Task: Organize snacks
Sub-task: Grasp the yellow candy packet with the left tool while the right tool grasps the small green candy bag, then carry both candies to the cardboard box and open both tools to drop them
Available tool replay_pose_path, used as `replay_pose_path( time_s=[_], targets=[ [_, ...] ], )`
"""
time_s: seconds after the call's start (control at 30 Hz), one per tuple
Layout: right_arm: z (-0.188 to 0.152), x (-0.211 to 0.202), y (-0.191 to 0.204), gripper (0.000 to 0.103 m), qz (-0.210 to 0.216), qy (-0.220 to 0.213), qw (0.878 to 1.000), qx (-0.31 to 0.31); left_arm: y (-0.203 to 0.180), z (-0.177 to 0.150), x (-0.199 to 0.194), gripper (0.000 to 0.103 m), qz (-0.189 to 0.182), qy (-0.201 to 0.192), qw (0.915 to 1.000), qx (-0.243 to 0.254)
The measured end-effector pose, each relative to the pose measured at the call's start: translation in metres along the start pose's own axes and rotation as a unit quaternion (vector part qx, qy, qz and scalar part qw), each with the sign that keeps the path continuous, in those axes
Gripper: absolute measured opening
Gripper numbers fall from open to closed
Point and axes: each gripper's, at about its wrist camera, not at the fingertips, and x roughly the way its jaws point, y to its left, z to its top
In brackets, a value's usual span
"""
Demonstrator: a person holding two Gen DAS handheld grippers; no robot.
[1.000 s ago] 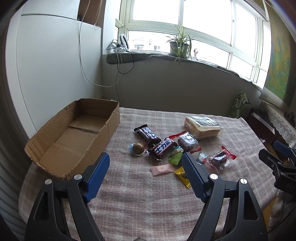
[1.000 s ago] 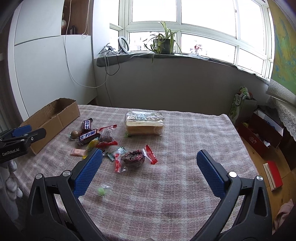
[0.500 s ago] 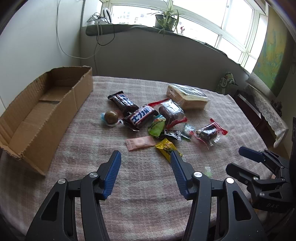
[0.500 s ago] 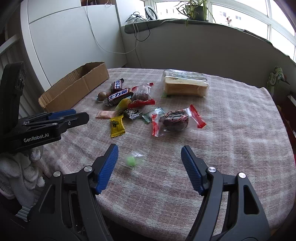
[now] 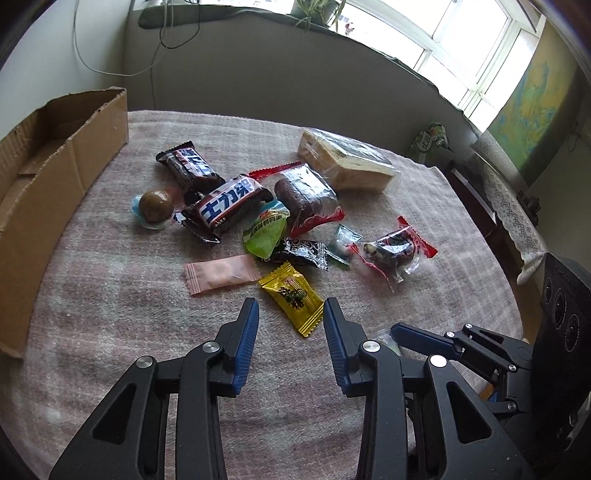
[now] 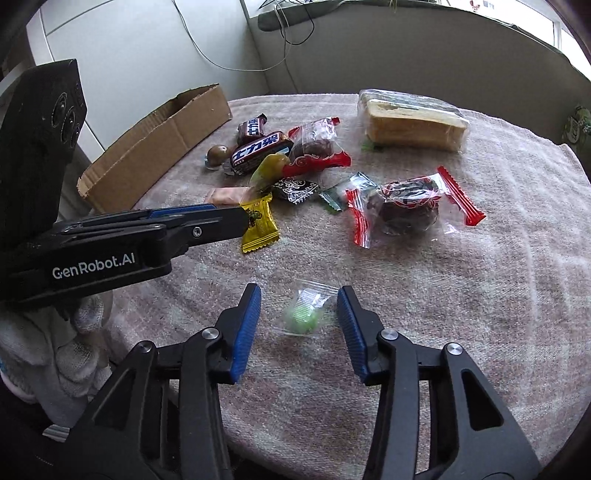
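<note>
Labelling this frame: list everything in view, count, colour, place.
cardboard box: 1, brown, table's left edge
chocolate bars: 2, dark brown, near the box
round sweet: 1, brown, left of the bars
bread pack: 1, tan, far side
red-ended cake packs: 2, centre and right
small sachets: pink, green, black, centre
yellow packet: 1, ahead of the left hand-held gripper, jaws closing, empty
green candy: 1, clear wrap, between the jaws of the right hand-held gripper, closing, untouched

Daylight pours through a wide window (image 5: 476,48) above a grey low wall (image 5: 258,85). A potted plant (image 5: 317,9) sits on the sill, cables (image 5: 155,55) hang down, and a lace-covered cabinet (image 5: 509,206) stands right.
</note>
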Motion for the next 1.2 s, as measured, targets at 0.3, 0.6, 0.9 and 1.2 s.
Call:
replay_pose_path(
  time_s=[0.3,0.6,0.9,1.2],
  targets=[
    [0.004,0.003,0.002,0.026,-0.038,0.009,0.999,-0.029,-0.002,0.008,0.015,0.034,0.001,0.02,0.9998,0.001],
    [0.004,0.002,-0.002,0.023,-0.048,0.01,0.998,-0.034,-0.02,0.009,0.026,0.034,0.047,0.014,0.9972,0.057],
    [0.004,-0.001,-0.004,0.022,-0.043,0.004,0.999,-0.023,-0.015,0.005,0.023,0.022,0.066,0.001,0.9953,0.07],
    [0.013,-0.015,-0.002,0.022,-0.042,-0.017,0.999,-0.012,-0.009,-0.001,0.002,0.022,0.054,-0.014,0.9973,0.047]
  ],
)
